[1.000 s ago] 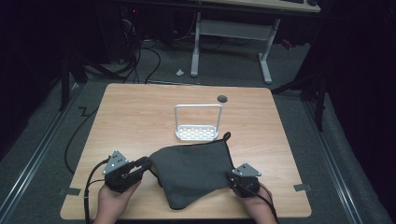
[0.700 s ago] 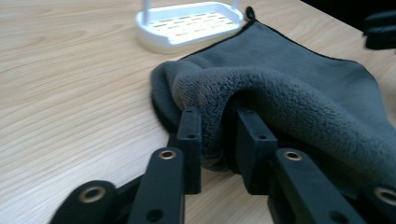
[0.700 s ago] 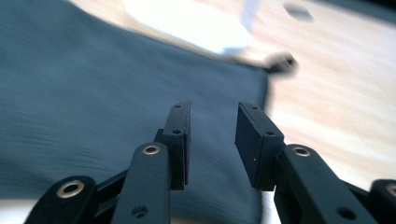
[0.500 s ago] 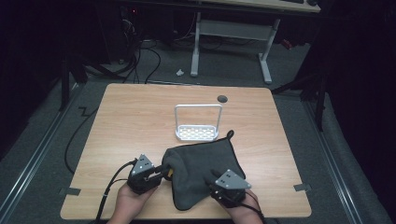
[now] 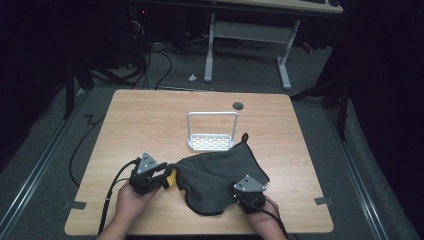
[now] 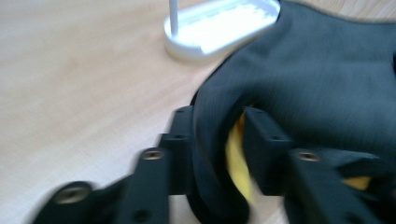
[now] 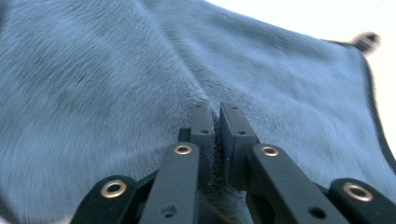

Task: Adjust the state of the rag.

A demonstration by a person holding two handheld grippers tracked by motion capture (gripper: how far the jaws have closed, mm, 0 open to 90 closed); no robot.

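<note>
Here's the dark grey microfibre cloth with a yellow underside (image 5: 220,175), lying rumpled on the near half of the light wooden table (image 5: 150,120), its far corner touching the base of the small white perforated stand with a hoop handle (image 5: 212,132). That stand is the landmark: it sits near the middle of the table, and the cloth spreads from it toward the person's side.

On the left gripper (image 5: 165,176), nearer the person and to the left of the stand, the jaws have just been opening. From the left gripper view, a fold of the cloth (image 6: 299,88) hangs between them, yellow lining showing in the gap. The jaws stand apart around the fold, and whether the pads press it is hard to say through the blur. The stand (image 6: 224,28) is up ahead of them, just past the cloth's edge.

Over to the right gripper (image 5: 243,198), on the near side of the stand and a little to its right, at the cloth's near right edge. Its jaws have just been closing, and in the right gripper view they are clenched nearly together on a pinched ridge of the cloth (image 7: 116,79), the fabric puckering toward the jaw tips. The cloth's small hanging loop (image 7: 365,39) sticks out at the far corner.
</note>
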